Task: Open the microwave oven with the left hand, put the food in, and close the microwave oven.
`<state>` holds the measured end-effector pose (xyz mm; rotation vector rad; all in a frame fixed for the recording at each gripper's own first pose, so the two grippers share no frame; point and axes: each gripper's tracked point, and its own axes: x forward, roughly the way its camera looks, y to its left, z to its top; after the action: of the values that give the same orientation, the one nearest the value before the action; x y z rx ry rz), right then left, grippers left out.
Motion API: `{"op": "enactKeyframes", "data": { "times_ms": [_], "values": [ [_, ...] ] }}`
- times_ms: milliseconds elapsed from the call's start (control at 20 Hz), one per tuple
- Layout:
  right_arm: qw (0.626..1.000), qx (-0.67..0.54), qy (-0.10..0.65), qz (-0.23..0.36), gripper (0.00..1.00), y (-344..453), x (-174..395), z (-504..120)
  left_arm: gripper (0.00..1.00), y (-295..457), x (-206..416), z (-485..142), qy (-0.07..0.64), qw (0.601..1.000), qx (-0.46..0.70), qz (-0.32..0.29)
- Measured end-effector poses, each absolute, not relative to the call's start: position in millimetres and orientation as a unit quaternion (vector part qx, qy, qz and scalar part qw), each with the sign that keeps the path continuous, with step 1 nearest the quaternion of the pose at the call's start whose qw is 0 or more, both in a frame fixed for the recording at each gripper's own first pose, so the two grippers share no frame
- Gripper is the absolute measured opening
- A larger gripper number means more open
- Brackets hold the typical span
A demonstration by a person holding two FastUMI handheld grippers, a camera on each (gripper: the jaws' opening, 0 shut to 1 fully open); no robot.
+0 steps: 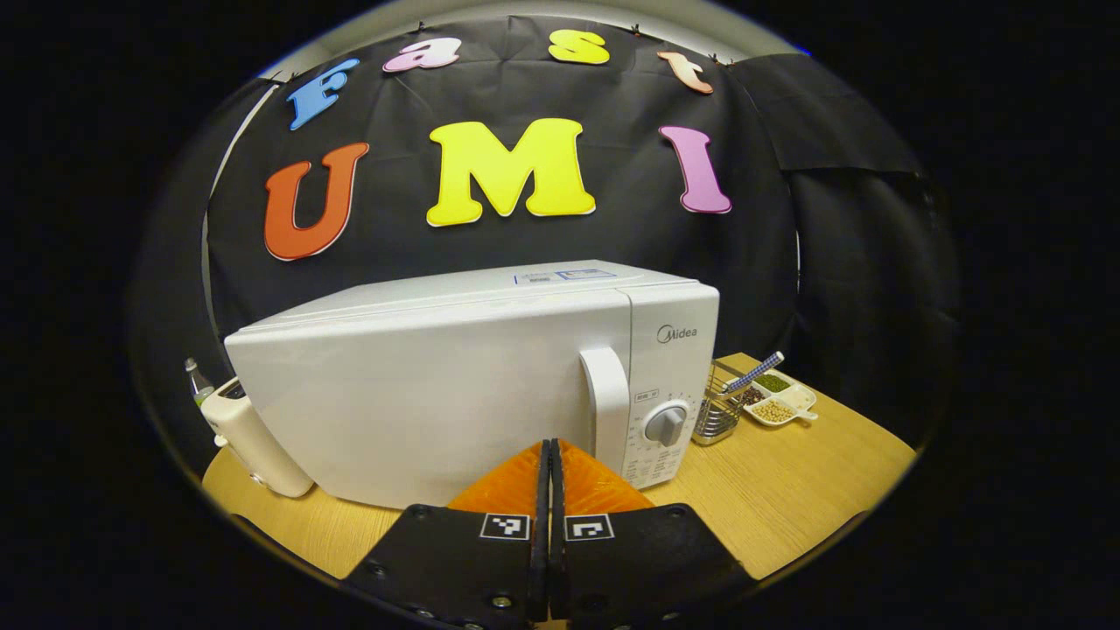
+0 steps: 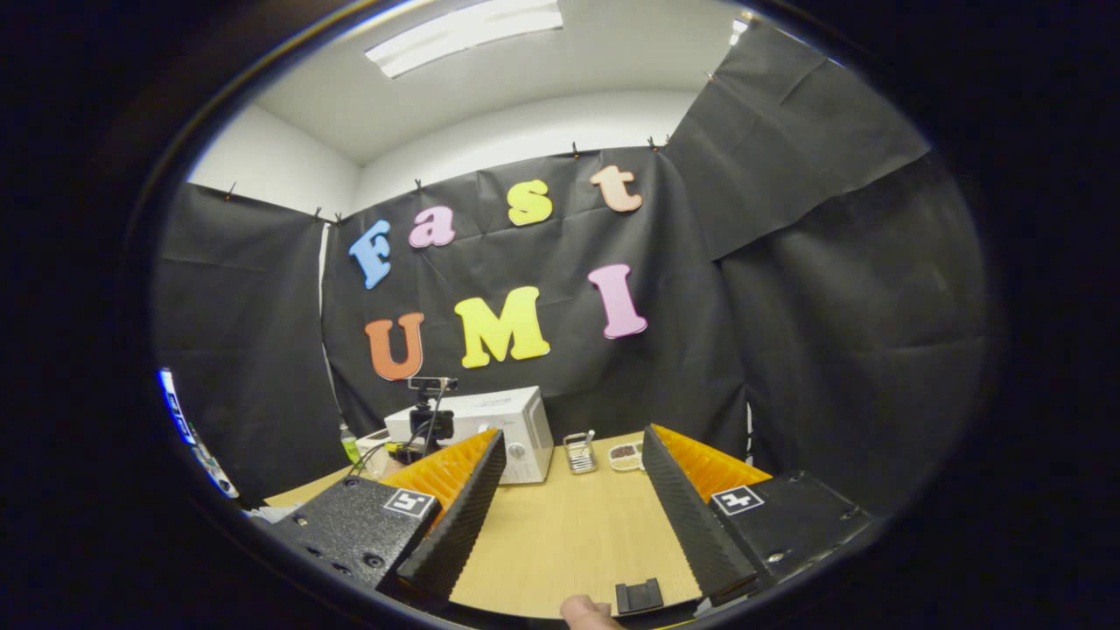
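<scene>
The microwave oven (image 1: 472, 385) stands on the wooden surface (image 1: 787, 490), door closed, its vertical handle (image 1: 608, 402) at the door's right edge beside the control dial (image 1: 667, 426). The left tongs (image 1: 549, 455) are pressed together, holding nothing, and sit just short of the door, slightly left of the handle; this placement suits an approach to the handle, judged as step 1, not yet begun. The right tongs (image 2: 569, 472) are spread wide and empty, well back from the oven, over bare surface, presumably kept ready for the food.

A wire basket (image 1: 719, 411) and a divided dish (image 1: 779, 398) stand close to the oven's right side; which item is the food cannot be told. A white appliance (image 1: 254, 437) crowds the left corner. Room in front of the door appears ample for its swing.
</scene>
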<state>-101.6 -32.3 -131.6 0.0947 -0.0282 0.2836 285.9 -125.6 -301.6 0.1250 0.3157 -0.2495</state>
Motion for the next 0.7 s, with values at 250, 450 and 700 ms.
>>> {"op": "enactKeyframes", "data": {
  "times_ms": [250,450,700],
  "values": [
    [0.987,0.053,-0.003,0.15,0.99,-16.0,-100.0,-135.4,0.97,-106.3,228.8,-264.6,0.157,0.981,0.042,-0.107],
    [0.987,0.057,0.003,0.153,0.99,-6.7,-94.7,-135.7,0.95,-103.7,178.4,-225.5,0.132,0.984,0.036,-0.115],
    [0.987,0.05,-0.003,0.15,0.89,-3.0,-94.0,-126.3,0.95,-81.6,109.4,-174.0,0.077,0.993,0.062,-0.068]
  ]
}}
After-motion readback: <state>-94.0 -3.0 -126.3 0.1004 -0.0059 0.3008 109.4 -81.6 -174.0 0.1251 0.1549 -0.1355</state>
